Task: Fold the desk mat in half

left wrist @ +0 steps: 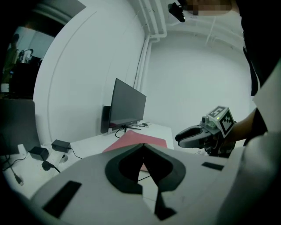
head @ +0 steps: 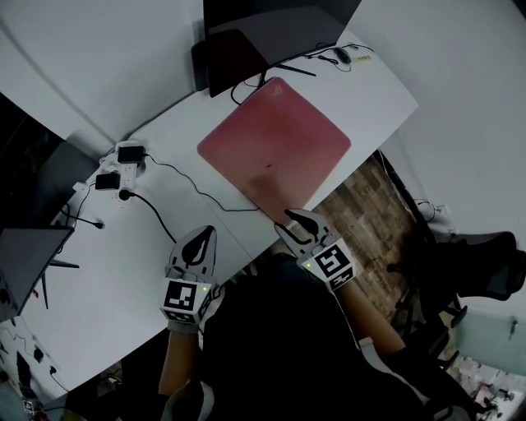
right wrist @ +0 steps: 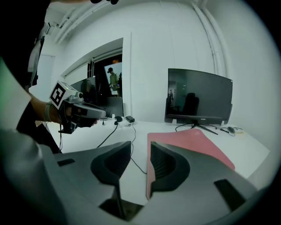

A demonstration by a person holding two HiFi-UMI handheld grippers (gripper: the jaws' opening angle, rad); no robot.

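Now my right gripper (head: 294, 216), jaws spread and empty, sits at the red desk mat's (head: 275, 144) near corner; the mat runs ahead toward the monitor (head: 271, 25); my left gripper (head: 201, 233), jaws pressed together, hangs farther off, leftward.

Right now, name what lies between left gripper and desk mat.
A thin black cable crosses the white desk between left gripper and desk mat; head view shows it.
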